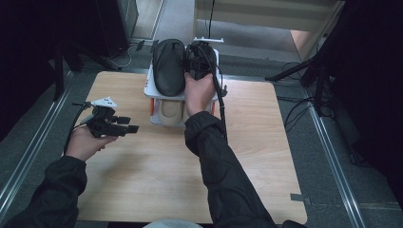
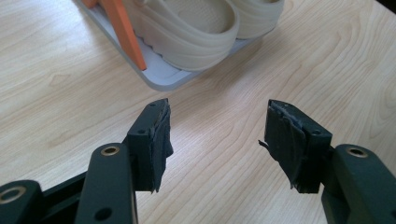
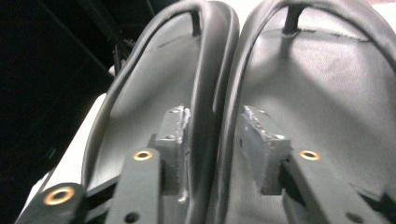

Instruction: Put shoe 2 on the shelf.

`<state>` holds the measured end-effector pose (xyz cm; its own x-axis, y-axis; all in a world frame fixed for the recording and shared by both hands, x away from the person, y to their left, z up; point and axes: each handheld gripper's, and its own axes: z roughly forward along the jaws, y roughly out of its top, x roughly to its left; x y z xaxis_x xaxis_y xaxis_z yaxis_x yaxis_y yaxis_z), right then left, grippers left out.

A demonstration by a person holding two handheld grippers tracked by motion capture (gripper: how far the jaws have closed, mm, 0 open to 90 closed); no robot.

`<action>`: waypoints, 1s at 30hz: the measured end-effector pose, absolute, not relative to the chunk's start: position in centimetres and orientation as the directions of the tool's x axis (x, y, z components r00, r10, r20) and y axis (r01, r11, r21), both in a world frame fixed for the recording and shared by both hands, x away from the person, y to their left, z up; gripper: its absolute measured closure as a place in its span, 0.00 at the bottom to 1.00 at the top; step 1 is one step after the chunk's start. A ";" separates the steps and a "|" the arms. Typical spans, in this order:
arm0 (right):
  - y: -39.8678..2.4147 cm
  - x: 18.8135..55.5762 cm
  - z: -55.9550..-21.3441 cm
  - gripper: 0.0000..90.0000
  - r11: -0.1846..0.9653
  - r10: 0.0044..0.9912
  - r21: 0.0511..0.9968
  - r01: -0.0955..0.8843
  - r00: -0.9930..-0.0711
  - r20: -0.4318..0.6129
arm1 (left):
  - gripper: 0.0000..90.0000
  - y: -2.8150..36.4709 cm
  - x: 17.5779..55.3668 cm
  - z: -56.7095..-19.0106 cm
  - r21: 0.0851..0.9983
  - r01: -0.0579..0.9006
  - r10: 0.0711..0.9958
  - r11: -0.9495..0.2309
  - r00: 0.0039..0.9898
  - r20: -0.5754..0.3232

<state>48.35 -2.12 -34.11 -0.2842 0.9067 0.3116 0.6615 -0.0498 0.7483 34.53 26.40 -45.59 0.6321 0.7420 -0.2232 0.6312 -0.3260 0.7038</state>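
On the rack's top shelf, the right gripper straddles the black slippers' adjoining edges, jaws parted.

The surface looks like pale wood laminate, smooth, with a printed grain and a soft sheen. The black shoes look like matt leather or rubber, with a fine grain and a smooth rolled rim. The beige shoes look like soft matt foam or rubber with ribbed sides. The rack seems smooth grey plastic, with an orange plastic post. The fingers are matt black plastic with rough, worn rubber pads and brass-coloured rivets.
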 end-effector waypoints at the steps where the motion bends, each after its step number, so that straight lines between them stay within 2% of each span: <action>1: -2.3 48.1 -34.2 0.71 -0.043 0.905 0.748 0.663 -0.290 0.310 | 0.46 26.4 34.5 -45.6 0.704 0.631 0.743 -0.327 0.631 -0.221; 13: -4.3 44.6 -34.7 0.81 0.049 0.879 0.768 0.639 -0.393 0.271 | 0.46 26.5 34.7 -45.6 0.707 0.632 0.740 -0.318 0.632 -0.232; 30: -6.5 39.4 -35.8 0.82 0.061 0.825 0.786 0.615 -0.475 0.307 | 0.46 26.0 34.8 -45.9 0.696 0.638 0.741 -0.329 0.632 -0.229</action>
